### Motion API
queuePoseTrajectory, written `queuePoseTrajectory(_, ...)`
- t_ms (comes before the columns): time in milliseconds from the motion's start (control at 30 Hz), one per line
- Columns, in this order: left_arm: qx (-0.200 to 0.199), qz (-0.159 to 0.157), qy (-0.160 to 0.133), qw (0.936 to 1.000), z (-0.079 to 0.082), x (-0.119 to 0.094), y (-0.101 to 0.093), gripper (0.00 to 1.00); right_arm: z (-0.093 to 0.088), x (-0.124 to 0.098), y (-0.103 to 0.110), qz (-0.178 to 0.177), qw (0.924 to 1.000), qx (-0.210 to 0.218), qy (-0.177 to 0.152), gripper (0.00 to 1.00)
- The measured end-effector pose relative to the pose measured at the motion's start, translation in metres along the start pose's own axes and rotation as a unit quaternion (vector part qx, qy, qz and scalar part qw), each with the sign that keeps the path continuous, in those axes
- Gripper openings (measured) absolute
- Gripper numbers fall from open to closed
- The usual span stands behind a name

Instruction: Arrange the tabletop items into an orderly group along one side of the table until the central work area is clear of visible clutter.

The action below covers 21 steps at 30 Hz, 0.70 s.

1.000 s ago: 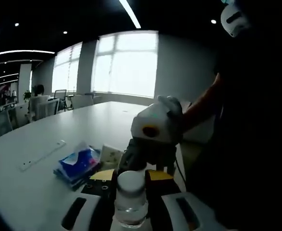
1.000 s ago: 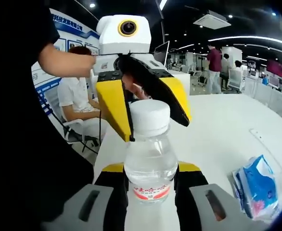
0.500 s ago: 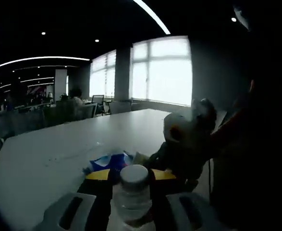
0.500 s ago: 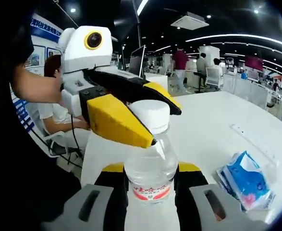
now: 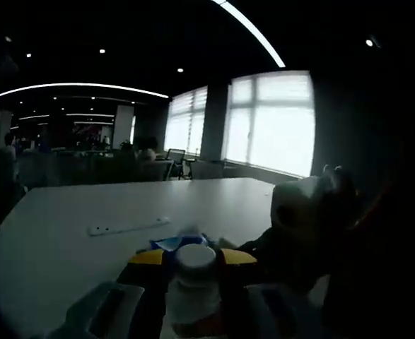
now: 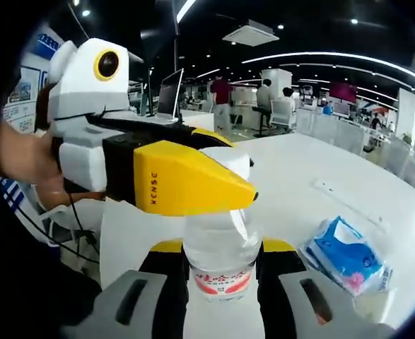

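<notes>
A clear water bottle (image 6: 221, 272) with a white cap and a red label stands upright between the yellow-tipped jaws of my right gripper (image 6: 221, 248), which is shut on its body. My left gripper (image 6: 244, 176) comes in from the left, its yellow jaws closed on either side of the cap. In the dim left gripper view, the cap (image 5: 195, 258) sits tight between the left gripper (image 5: 193, 277) jaws, and the right gripper's white body (image 5: 307, 215) looms just behind it. A blue tissue pack (image 6: 345, 253) lies on the white table (image 6: 299, 169).
A long white strip (image 6: 343, 203) lies flat on the table beyond the tissue pack; it is also in the left gripper view, the strip (image 5: 128, 226) left of the tissue pack (image 5: 173, 242). A hand (image 6: 23, 159) holds the left gripper. Office desks and people fill the background.
Both views have swung round with the hands. The left gripper has tilted from upright to nearly level over the bottle's cap. The bottle stays held in the right gripper.
</notes>
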State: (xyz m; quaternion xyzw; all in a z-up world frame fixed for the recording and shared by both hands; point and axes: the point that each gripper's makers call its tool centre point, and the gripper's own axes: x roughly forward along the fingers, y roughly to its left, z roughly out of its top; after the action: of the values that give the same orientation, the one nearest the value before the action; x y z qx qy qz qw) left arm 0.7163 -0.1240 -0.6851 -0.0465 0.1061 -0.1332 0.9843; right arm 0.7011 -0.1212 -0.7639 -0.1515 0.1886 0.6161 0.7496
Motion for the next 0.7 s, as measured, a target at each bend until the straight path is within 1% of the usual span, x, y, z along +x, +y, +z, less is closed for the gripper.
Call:
queuePoseTrajectory(133,0.002,0.01,-0.005,0.9999,0.0018,0.0011,0.0004,0.22,0.0014,-0.0008,-0.0046,-0.032,0.9993,0.019,-0.003,0.31)
queuePoseTrajectory(300,0.004,0.016,-0.01,0.9998,0.0033,0.0024,-0.0023,0.23,0.0041,-0.0006,-0.0043,-0.05,0.9983,0.03,-0.004,0.31)
queuePoseTrajectory(400,0.006,0.016,-0.007,0.9998,0.003,0.0025,-0.0037,0.23,0.0037,-0.0004,-0.0037,-0.058,0.9976,0.036,-0.002,0.31)
queuePoseTrajectory(467,0.021,0.016,-0.001,0.9996,0.0005,0.0024,-0.0023,0.21,0.0032,0.0003,-0.0046,-0.061,0.9975,0.037,-0.002,0.31)
queuePoseTrajectory(600,0.016,0.012,-0.001,0.9998,-0.0003,0.0021,-0.002,0.21,0.0035,0.0003,-0.0042,-0.062,0.9972,0.042,-0.002,0.31)
queuePoseTrajectory(700,0.022,0.008,-0.003,0.9997,0.0007,0.0024,-0.0026,0.22,0.0035,0.0013,-0.004,-0.062,0.997,0.047,-0.003,0.31)
